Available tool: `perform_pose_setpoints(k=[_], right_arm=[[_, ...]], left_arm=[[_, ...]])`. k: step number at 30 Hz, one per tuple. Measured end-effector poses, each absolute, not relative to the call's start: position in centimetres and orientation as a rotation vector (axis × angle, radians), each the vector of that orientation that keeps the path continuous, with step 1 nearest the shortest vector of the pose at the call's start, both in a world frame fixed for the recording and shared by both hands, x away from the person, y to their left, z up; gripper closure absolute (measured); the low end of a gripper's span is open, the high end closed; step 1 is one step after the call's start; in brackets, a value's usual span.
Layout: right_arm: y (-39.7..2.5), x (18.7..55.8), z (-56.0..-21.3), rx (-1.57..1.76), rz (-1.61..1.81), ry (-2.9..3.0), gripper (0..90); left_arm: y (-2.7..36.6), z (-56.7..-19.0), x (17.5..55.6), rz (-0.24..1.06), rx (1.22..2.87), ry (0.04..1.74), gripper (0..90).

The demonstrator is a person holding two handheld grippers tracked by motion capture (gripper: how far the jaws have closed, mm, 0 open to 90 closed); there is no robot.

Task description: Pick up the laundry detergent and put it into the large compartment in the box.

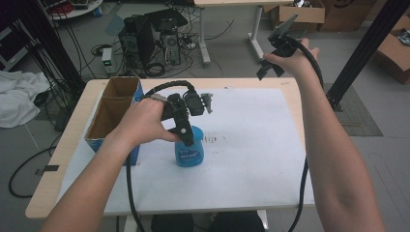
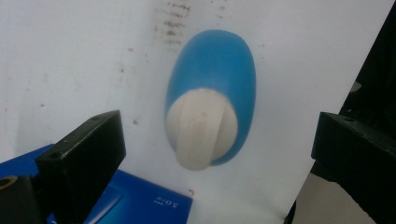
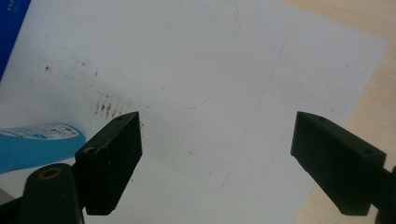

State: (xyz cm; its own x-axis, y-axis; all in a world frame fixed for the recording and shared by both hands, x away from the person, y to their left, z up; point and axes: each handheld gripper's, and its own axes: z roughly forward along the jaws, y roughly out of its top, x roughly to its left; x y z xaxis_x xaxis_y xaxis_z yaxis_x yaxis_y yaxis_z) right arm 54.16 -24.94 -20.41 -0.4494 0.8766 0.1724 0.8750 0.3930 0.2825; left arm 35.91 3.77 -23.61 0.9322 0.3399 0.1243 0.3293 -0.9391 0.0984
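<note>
Currently, step: left gripper (image 1: 186, 126) poised, jaws apart, above blue bottle (image 1: 188, 150);
Next: descend, clamp white cap (image 2: 201, 128);
Right gripper (image 1: 270, 67): open, raised.

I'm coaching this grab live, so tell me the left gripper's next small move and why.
Probably lower the left gripper straight down, then close. Its jaws stand open above the blue bottle, which stands upright on the white sheet with its white cap between them but not yet touched. The right gripper hangs open, away.
</note>
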Motion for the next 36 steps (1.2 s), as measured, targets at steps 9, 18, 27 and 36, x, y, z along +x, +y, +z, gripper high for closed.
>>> perform_pose_setpoints(k=[9,18,27,36], right_arm=[[-24.9,54.2,-20.5,1.646,0.529,2.623,16.5],[-24.9,54.2,-20.5,1.645,0.539,2.621,16.5],[-24.9,54.1,-20.6,1.643,0.543,2.624,16.5],[-25.0,54.1,-20.5,1.633,0.547,2.624,16.5]], left_arm=[[3.3,-25.3,36.3,0.200,3.048,0.518,3.7],[3.1,-26.6,36.6,0.197,3.066,0.510,3.8],[2.8,-27.6,36.9,0.226,3.086,0.509,3.8],[2.7,-28.3,37.1,0.235,3.099,0.499,4.8]])
